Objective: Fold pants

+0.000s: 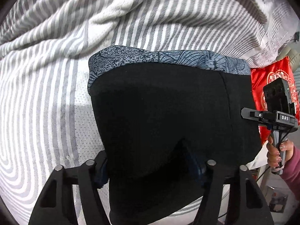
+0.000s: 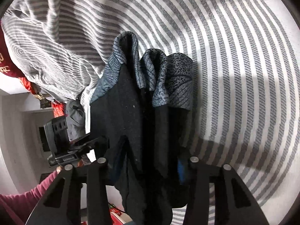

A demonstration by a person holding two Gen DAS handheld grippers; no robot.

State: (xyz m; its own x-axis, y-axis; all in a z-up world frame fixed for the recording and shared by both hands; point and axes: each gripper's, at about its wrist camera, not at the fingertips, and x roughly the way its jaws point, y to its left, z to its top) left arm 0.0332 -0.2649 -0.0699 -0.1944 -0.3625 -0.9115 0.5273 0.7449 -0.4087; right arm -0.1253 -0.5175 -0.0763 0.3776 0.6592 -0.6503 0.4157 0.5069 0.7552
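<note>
Left wrist view: left tool clamped on black pants, patterned grey hem hanging over striped bed sheet; right tool at the pants' right edge, red cushion behind.
Right wrist view: right tool grips bunched pants above the sheet.

Matt black knit pants with a printed grey woven band, on soft striped cotton bedding; glossy red satin cushion.
</note>
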